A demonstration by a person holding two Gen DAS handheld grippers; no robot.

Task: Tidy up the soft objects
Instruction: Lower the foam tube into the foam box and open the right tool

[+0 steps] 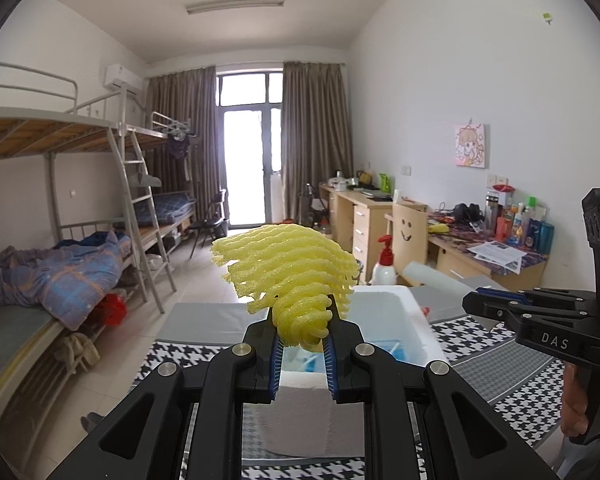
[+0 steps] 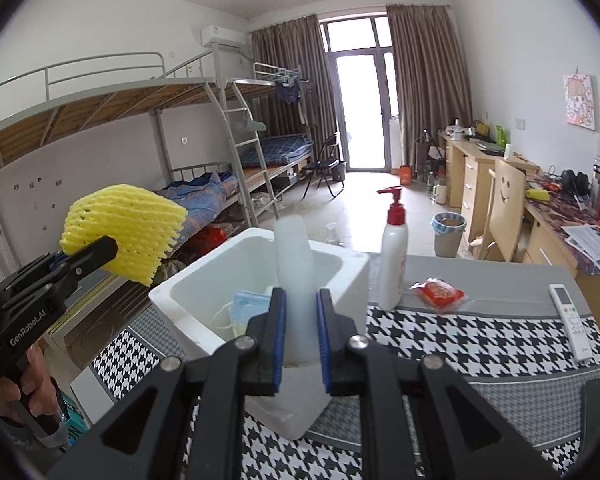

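My left gripper is shut on a yellow foam net sleeve and holds it in the air above the near end of a white foam box. The same sleeve shows at the left of the right wrist view, left of the box. My right gripper is shut on a white foam sheet roll that stands upright over the box's near side. Blue face masks lie inside the box.
The box stands on a table with a houndstooth cloth. A white pump bottle with a red top, a red packet and a white remote lie to the right. Bunk beds stand left; desks stand right.
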